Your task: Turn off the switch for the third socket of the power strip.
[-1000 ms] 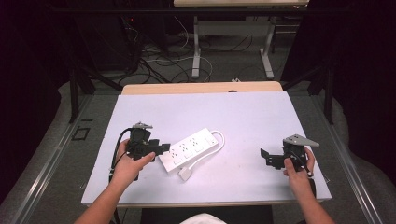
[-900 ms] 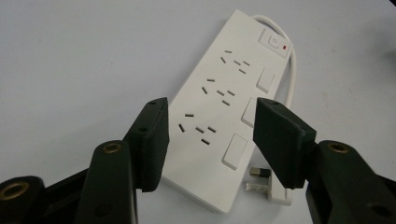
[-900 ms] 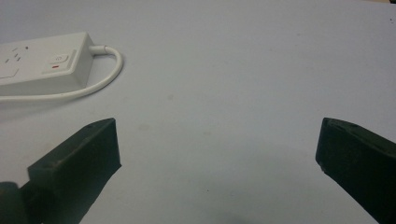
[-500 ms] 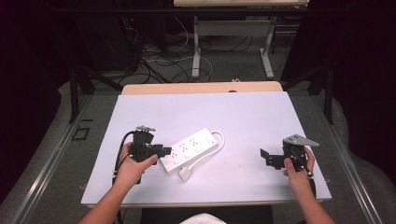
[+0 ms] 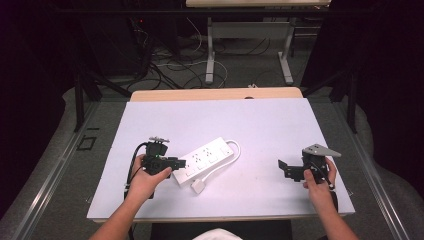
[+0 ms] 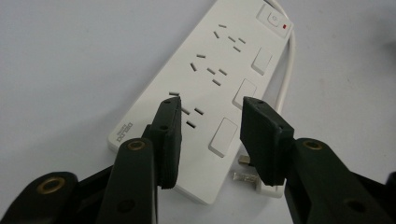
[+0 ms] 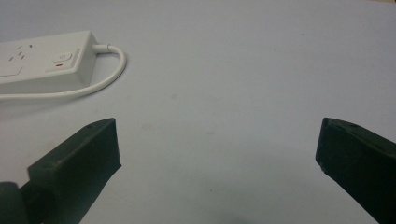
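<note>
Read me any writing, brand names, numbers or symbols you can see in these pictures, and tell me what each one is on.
"DELIXI", as best it reads: small grey raised brand mark, turned sideways, at the near end of the white power strip; the letters are small, so this reading is unsure.
Power symbol (a sign, not letters): on the strip's main switch, beside a red indicator light.
The high view is too small to read any text.
</note>
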Demonstrator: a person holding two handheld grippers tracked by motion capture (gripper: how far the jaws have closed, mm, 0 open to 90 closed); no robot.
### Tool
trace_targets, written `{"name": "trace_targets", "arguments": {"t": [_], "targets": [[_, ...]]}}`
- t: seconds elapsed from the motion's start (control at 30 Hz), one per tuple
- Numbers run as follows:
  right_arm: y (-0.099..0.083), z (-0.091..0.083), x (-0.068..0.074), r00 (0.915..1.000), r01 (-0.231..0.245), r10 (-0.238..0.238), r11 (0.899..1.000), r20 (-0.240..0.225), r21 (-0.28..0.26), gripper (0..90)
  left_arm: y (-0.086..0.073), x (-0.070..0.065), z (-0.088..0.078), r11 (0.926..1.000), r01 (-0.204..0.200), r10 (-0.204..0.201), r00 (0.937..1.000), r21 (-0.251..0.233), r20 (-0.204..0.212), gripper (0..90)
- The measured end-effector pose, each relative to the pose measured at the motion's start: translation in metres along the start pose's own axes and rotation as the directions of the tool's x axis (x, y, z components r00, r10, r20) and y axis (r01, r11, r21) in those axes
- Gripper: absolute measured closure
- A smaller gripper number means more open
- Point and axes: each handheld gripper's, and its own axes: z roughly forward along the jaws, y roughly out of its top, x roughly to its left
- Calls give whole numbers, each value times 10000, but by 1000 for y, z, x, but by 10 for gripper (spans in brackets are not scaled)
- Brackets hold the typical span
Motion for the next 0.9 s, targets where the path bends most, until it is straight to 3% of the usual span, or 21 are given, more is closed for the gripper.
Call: {"name": "trace_targets", "arguments": {"t": [0.13, 0.17, 0.47, 0.9], "targets": [[0, 1, 0, 10000, 3, -3, 10000, -17, 14, 0, -1, 1, 3, 9999, -42, 41, 10000, 140, 57, 598], [0, 1, 1, 10000, -6, 6, 10000, 17, 67, 0, -2, 0, 4, 9998, 145, -147, 9998, 161, 96, 615], [-1, 2, 0, 10000, -18, 18, 10000, -47, 61, 0, -4, -2, 10, 9978, 357, -369, 9991, 567, 209, 663], [-1, 2, 0, 10000, -42, 42, 9999, -49, 155, 0, -7, -1, 20, 9954, 543, -543, 9985, 787, -18, 729]]}}
